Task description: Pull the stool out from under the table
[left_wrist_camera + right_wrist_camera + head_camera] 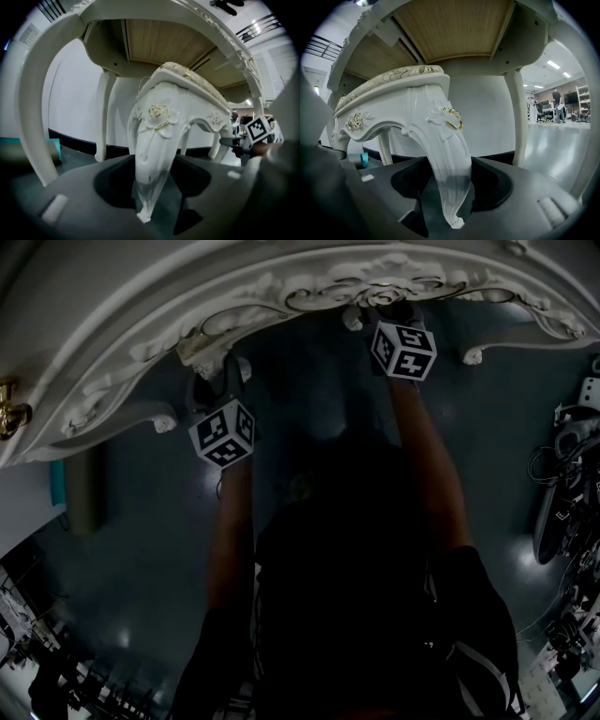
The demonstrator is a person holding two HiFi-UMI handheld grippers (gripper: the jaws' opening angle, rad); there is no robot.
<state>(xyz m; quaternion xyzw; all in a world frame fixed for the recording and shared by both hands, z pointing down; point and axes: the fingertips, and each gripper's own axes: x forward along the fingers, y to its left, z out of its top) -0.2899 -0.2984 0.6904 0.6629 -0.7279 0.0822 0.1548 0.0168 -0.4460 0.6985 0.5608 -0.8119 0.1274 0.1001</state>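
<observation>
The white carved stool stands under the white table [112, 324], its cushioned seat [187, 77] just below the wooden underside [159, 42]. My left gripper [152, 187] is shut on one curved front stool leg [152, 154], low on the leg beneath a gold-trimmed rose carving. My right gripper [452, 187] is shut on the other front leg [445, 154], also near its lower end. In the head view the left gripper [208, 367] and the right gripper [384, 313] both reach under the table's carved edge, and the stool is hidden there.
Table legs [103, 117] [518, 117] stand on either side of the stool. A teal object [58, 484] lies on the dark floor at the left. Cables and equipment [562, 493] crowd the floor at the right. A brass knob [9, 407] sticks out at the far left.
</observation>
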